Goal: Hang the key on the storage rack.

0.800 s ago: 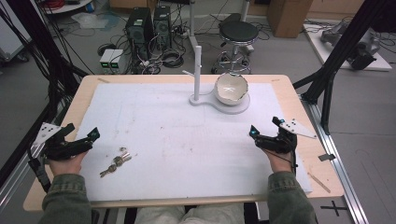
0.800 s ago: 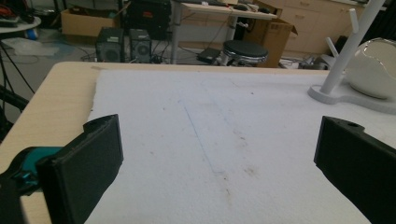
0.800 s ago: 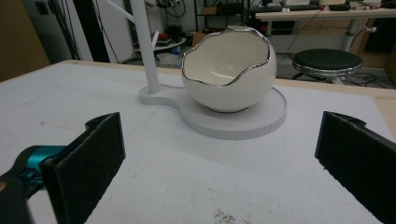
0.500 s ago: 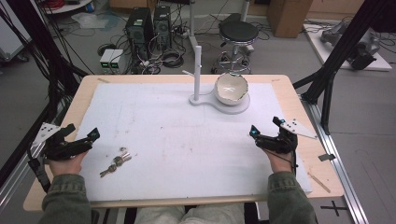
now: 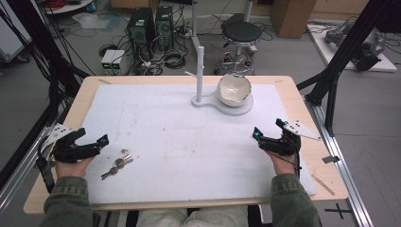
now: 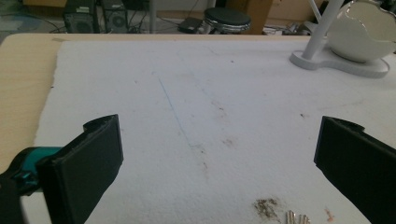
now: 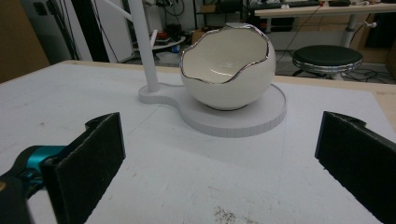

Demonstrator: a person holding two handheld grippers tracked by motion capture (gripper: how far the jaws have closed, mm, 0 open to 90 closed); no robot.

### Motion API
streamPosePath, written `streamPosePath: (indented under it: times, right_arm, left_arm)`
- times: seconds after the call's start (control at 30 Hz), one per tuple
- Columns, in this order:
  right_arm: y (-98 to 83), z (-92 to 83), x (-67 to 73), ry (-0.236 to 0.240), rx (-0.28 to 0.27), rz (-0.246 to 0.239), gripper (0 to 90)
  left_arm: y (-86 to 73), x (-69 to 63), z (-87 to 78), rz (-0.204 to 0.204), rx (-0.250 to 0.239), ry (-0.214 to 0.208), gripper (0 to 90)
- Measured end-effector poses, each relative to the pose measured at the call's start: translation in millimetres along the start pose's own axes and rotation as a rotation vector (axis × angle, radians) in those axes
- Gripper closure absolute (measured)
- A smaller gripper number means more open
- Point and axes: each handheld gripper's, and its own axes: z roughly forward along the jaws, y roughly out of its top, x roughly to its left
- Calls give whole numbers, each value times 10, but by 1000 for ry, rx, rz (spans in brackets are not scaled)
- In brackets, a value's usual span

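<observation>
keys [image 5: 117, 163] lie just off the tip of my left gripper [image 5: 91, 143], a little toward me and to its inner side, on the white mat [image 5: 179, 142]. that is the relation i care about: the bunch is near the left gripper and well apart from the right gripper [image 5: 269, 137], so the left hand is plainly the one to take it. the bunch stretches on a slant, one end nearer my body and left, the other farther and right, so its long axis runs roughly along the line of the left jaws rather than across them; i judge i would have to turn the wrist to close across it. in the left gripper view only the key tips [image 6: 297, 217] peek in at the bottom, right of centre between the jaws, which stand wide apart with nothing in them. the right gripper's jaws are also spread wide and empty; ahead of them, slightly left, sits the egg-shaped bowl [image 7: 227, 67] on its round white stand [image 7: 261, 119], with the stand's white post [image 7: 142, 42] to the bowl's left. both grippers hover low near the mat's side edges, touching nothing that i can see.
</observation>
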Motion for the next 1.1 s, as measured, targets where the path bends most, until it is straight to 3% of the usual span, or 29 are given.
streamPosePath:
  times: [0.17, 0.47, 0.73, 0.83, 1.1]
  right_arm:
    - [-2, 4, -2, 0, 1, -8, 5]
    - [-3, 9, -5, 5, 4, -2, 5]
    - [-2, 9, -3, 6, 2, 1, 5]
    - [-3, 9, -2, 6, 5, 0, 5]
    - [-5, 18, 0, 10, 5, -3, 5]
  left_arm:
    - [6, -35, 25, 12, 22, -18, 17]
    - [73, -174, 98, 108, 111, -49, 17]
    - [91, -233, 136, 141, 153, -77, 17]
    - [86, -234, 147, 136, 168, -86, 17]
    - [100, -335, 222, 180, 274, -125, 17]
